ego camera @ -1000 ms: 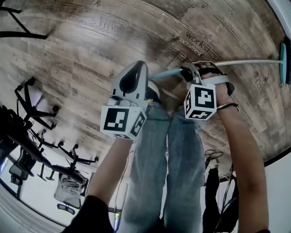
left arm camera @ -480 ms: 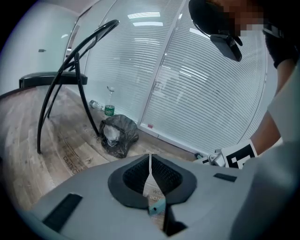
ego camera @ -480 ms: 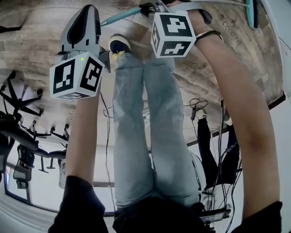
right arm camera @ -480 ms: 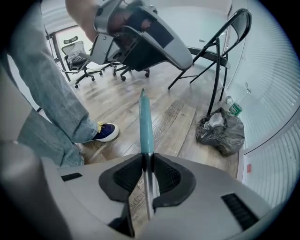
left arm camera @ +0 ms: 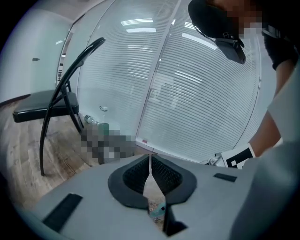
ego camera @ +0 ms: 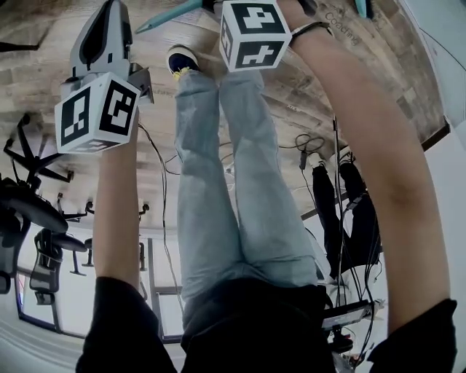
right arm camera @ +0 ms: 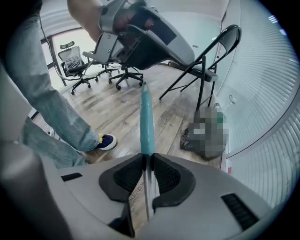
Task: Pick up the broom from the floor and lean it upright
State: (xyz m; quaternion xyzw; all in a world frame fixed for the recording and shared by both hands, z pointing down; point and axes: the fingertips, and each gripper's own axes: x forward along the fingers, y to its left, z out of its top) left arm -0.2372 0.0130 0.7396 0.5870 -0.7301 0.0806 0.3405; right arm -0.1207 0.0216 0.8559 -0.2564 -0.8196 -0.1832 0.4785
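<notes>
Up along the top edge of the head view, the broom [ego camera: 171,16] is hanging clear of the wooden floor [ego camera: 36,65], carried by one gripper only. The right gripper [right arm camera: 146,157] is clamping the handle: in its own view the pads are pressing on the shaft from both sides, and the teal grip is running straight up the middle of the frame, away from the jaws. The left gripper [left arm camera: 150,159] is clenched on nothing, its pads meeting with only floor showing beneath them. It is hovering near the free teal tip, at the upper middle of the right gripper view, without touching it.

The long axis is lying nearly level across the top of the head view, teal tip pointing toward the upper left and the broom head [ego camera: 361,6] sitting at the upper right edge, so the right hand is gripping between the two ends. Beyond the jaws a folding chair [right arm camera: 206,65] and a glass wall with blinds [left arm camera: 201,93] are standing. To my eye, leaning the broom upright is going to depend on tipping that axis, head end down toward the floor and teal end up, with the idle left gripper being the nearer one to steady the tip.
</notes>
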